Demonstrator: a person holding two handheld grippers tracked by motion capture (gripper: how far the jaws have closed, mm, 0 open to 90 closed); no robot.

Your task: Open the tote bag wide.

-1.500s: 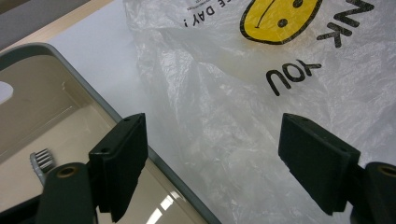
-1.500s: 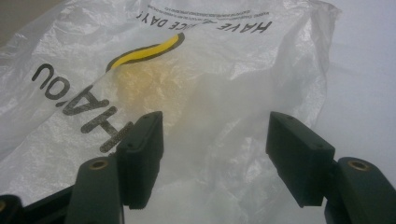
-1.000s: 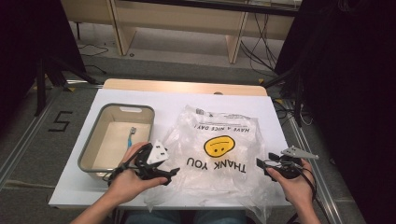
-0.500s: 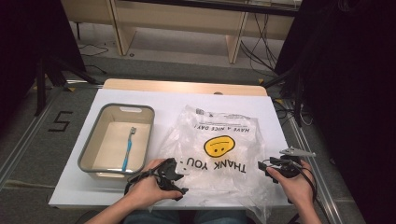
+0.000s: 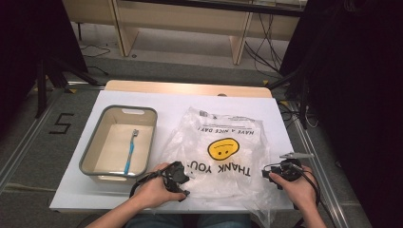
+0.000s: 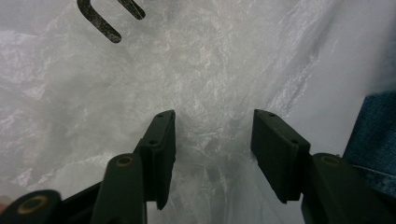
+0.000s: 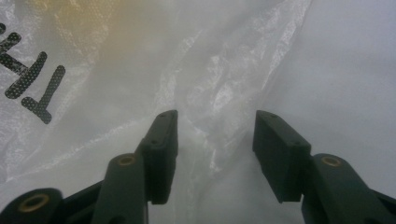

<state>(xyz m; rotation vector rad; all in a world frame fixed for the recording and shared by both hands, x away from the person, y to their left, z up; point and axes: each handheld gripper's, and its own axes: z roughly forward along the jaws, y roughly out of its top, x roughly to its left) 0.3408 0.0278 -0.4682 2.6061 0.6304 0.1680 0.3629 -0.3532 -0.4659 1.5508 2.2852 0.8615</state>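
Left claw [image 5: 183, 183], held in the person's left hand [image 5: 154, 190], rests at the near left corner of the plastic bag [image 5: 223, 156]. Its jaws have just been closing and now stand at middling width; in the left gripper view, crumpled film of the plastic bag [image 6: 205, 79] rises between them, but the pads do not press on it. Right claw [image 5: 272, 173], held in the right hand [image 5: 297, 187], lies at the near right edge of the bag. Its jaws have also just been closing and stand apart at a similar width; in the right gripper view a fold of the plastic bag [image 7: 205, 93] runs up between them, again without a pinch.

The bag is clear, printed with a yellow smiling face [image 5: 223, 148] and black lettering, and lies flat on the white desk [image 5: 176, 102], with its printed text upside down as seen from the person's side. The desk's top is bare beyond the bag's far edge, with a strip of pale wood [image 5: 185, 88] along its far rim behind the bag.

To the left of the bag, just beside it, stands a rectangular grey-rimmed tub [image 5: 92, 154] with a cream inside. It contains a blue toothbrush [image 5: 130, 152], lying lengthwise with its head toward the far end.

Beyond the bag and desk, the floor is grey carpet [image 5: 190, 71] with wooden furniture legs [image 5: 240, 35] and trailing cables [image 5: 261, 52]; black drapes [image 5: 361, 95] hang to the right of the bag.
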